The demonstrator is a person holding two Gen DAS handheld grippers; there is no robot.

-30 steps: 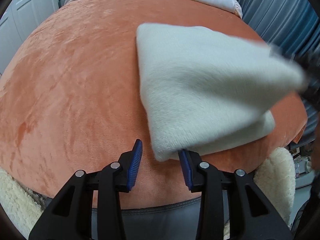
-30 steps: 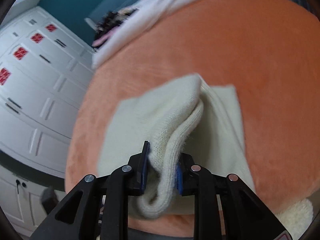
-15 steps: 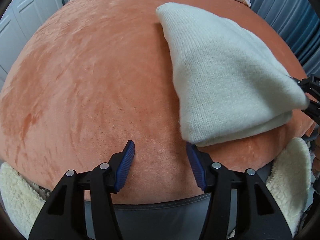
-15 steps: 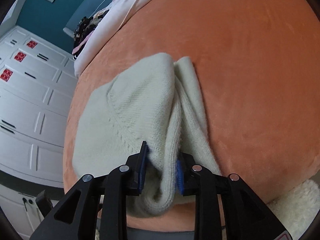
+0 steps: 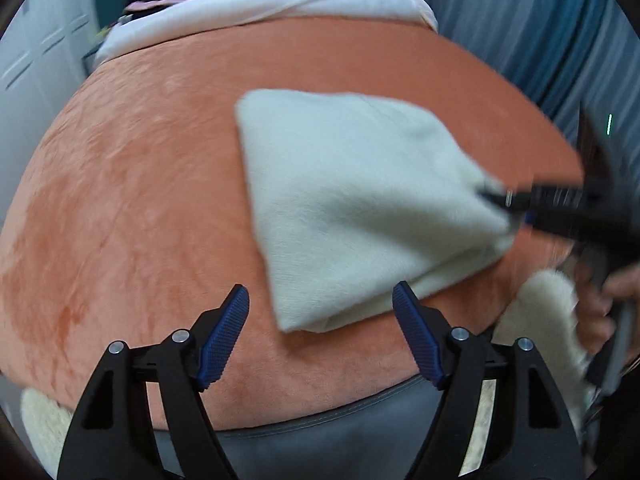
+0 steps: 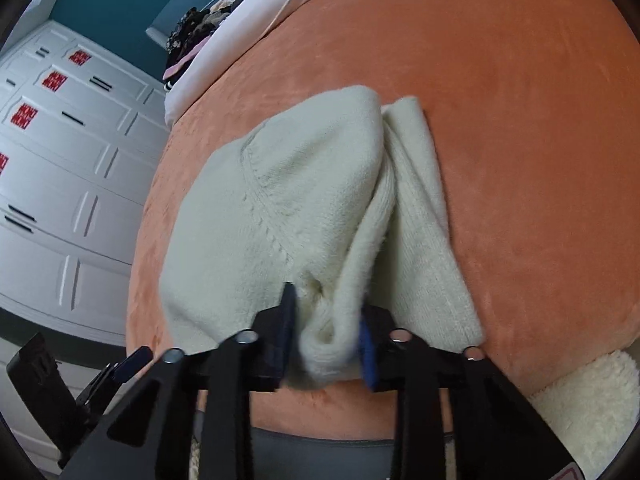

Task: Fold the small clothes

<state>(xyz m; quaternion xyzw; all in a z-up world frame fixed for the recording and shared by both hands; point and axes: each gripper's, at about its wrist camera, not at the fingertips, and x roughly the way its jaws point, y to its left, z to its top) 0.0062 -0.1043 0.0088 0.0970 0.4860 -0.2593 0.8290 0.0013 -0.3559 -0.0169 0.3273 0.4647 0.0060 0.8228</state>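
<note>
Cream knit sweater (image 5: 352,208) lies folded on the orange bed cover (image 5: 132,200) in the left wrist view, long axis running from the near corner away and rightward; left gripper (image 5: 320,332) hovers with fingers apart, holding nothing; right wrist view: right gripper (image 6: 326,336) clamps a bunched fold of the sweater (image 6: 288,208); best lay it flat before letting go.

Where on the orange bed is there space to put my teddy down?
The orange blanket lies bare left of the cream sweater, out to its edge. The right side is crowded: the right gripper pinches the sweater; the open left gripper waits at its near corner.
</note>
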